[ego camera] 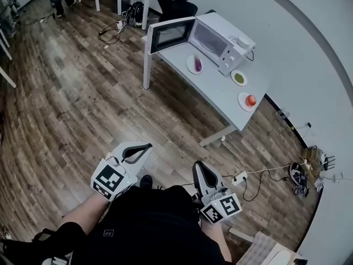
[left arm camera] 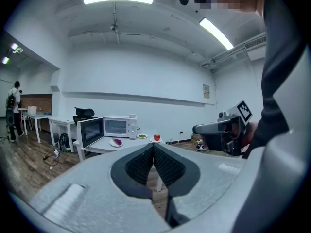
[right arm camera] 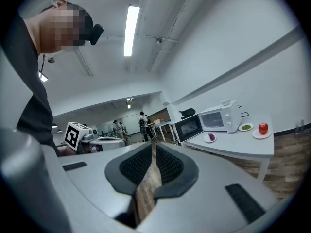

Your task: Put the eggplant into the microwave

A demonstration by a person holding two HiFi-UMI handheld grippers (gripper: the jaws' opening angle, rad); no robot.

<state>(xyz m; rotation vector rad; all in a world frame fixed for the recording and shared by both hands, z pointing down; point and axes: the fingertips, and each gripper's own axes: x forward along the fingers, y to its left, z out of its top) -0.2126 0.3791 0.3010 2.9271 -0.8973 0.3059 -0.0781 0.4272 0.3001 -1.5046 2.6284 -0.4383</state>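
Note:
A purple eggplant (ego camera: 197, 64) lies on a small white plate in front of the white microwave (ego camera: 223, 35), whose door (ego camera: 170, 34) stands wide open. Both rest on a white table (ego camera: 212, 90) across the room, well away from both grippers. In the left gripper view the eggplant (left arm camera: 117, 141) is small and distant, and so it is in the right gripper view (right arm camera: 211, 137). My left gripper (ego camera: 146, 146) and right gripper (ego camera: 198, 165) are held low in front of the person's body, both shut and holding nothing.
On the same table sit a plate with something green (ego camera: 239, 78) and a plate with a red fruit (ego camera: 250, 100). A black chair (ego camera: 175, 1) stands behind the microwave. Cables and a power strip (ego camera: 240, 178) lie on the wooden floor at the right; more tables stand at the back.

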